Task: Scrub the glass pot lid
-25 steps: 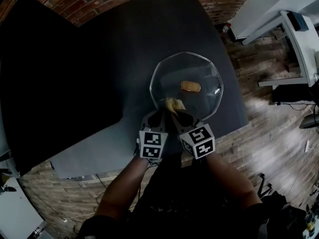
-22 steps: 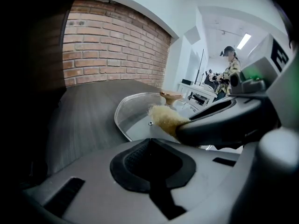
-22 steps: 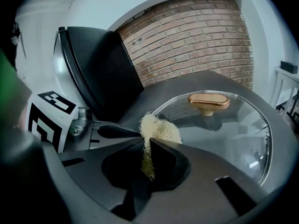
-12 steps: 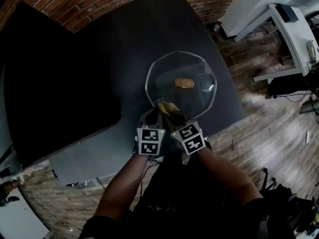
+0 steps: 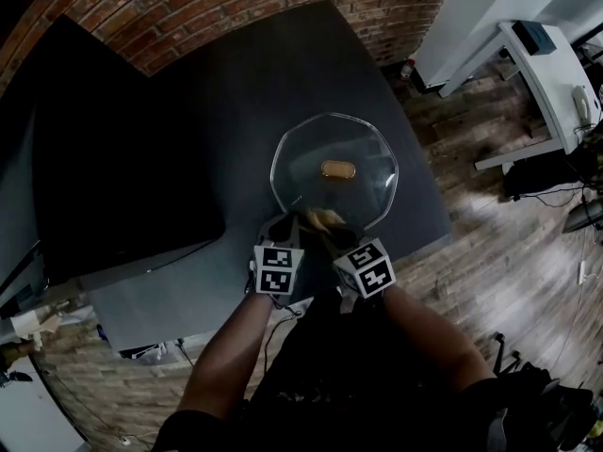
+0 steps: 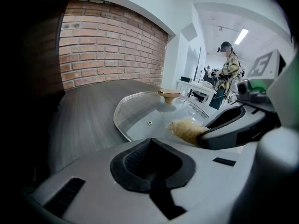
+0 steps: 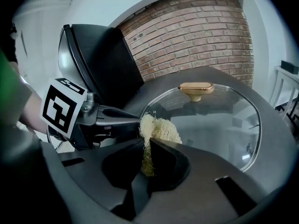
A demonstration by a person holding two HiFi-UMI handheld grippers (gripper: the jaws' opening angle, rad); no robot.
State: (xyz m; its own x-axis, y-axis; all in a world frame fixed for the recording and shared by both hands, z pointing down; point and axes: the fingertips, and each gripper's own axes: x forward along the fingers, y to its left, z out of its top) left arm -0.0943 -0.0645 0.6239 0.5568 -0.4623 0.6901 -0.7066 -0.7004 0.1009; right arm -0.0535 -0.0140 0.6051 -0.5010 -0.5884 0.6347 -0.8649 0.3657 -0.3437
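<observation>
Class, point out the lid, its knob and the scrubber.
Lid [image 5: 372, 163]: head view, bare glass right of centre.
Knob [image 7: 196, 87]: right gripper view, its tan top.
Scrubber [image 7: 161, 127]: right gripper view, its pale fibre tuft.

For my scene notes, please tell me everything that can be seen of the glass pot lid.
The glass pot lid is clear, with a many-sided rounded outline. A tan oblong knob stands at its centre, and a small vent shows nearby. It lies knob-up on the dark table, near the front edge. A pale fibrous scrubber, held in the right tool, appears to press on its near part.
</observation>
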